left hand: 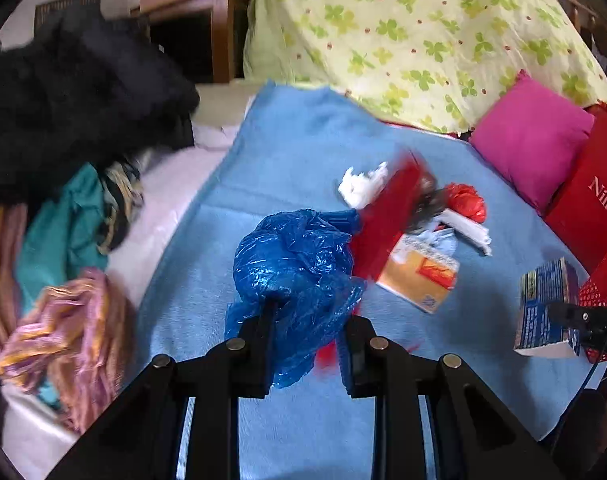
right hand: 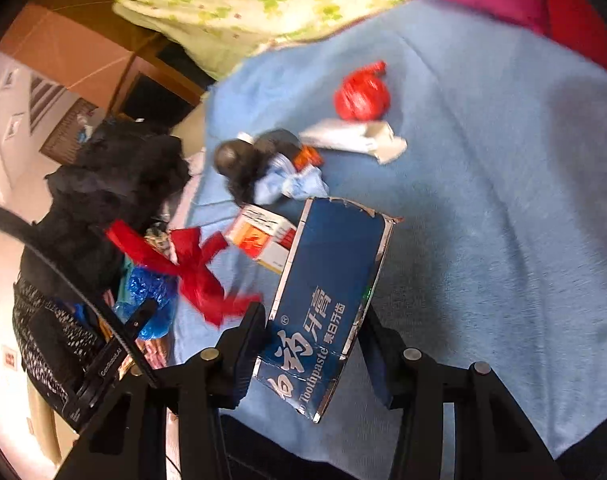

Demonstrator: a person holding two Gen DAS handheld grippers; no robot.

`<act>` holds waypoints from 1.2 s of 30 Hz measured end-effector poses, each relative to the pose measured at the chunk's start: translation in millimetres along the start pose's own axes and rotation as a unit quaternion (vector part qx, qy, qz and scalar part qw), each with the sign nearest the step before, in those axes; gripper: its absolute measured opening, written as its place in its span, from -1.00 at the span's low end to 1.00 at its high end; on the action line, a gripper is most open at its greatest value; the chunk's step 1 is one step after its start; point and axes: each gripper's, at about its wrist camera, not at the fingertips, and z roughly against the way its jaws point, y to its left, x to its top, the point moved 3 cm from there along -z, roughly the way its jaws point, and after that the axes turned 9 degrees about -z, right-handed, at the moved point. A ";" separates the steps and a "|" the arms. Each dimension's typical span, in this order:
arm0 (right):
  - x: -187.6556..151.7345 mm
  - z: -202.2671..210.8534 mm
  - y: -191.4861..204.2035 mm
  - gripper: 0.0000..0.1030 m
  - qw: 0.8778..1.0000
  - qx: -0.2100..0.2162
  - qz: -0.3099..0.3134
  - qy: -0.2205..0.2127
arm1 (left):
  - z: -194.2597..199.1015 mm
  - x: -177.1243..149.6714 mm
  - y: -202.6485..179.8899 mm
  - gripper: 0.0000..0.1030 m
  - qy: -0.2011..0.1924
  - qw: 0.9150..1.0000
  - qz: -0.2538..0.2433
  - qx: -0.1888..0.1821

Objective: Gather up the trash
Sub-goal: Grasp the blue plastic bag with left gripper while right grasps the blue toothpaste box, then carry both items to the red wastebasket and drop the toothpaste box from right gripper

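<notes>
My left gripper pinches a crumpled blue plastic bag, which bulges up beyond the fingertips above the blue blanket. My right gripper clamps a blue toothpaste box (torn at its far end). More litter lies beyond: an orange carton and a red wad.

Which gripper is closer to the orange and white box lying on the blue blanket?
Left. The left gripper, clamping a blue plastic bag, hangs beside the orange and white box; the right gripper holds a toothpaste box further off.
</notes>
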 end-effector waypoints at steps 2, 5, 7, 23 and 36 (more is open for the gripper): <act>-2.6 16.9 5.4 -0.03 1.000 0.008 0.014 -0.012 | 19.7 4.3 -15.3 -0.48 -0.016 0.999 -0.018 0.021; -8.5 44.2 14.2 -0.03 0.999 0.017 0.039 -0.032 | 42.0 12.4 -38.5 -0.48 -0.045 0.997 -0.047 0.044; -11.2 65.3 19.1 -0.03 0.997 0.020 0.056 -0.052 | 51.7 18.5 -52.4 -0.48 -0.060 0.995 -0.065 0.048; -19.8 140.7 -1.2 -0.03 0.989 -0.005 0.073 -0.129 | 57.2 39.9 -136.7 -0.46 -0.093 0.982 -0.152 0.056; -16.7 161.6 -7.4 -0.03 0.980 -0.026 0.096 -0.171 | 61.5 66.5 -160.8 -0.42 -0.111 0.979 -0.166 0.047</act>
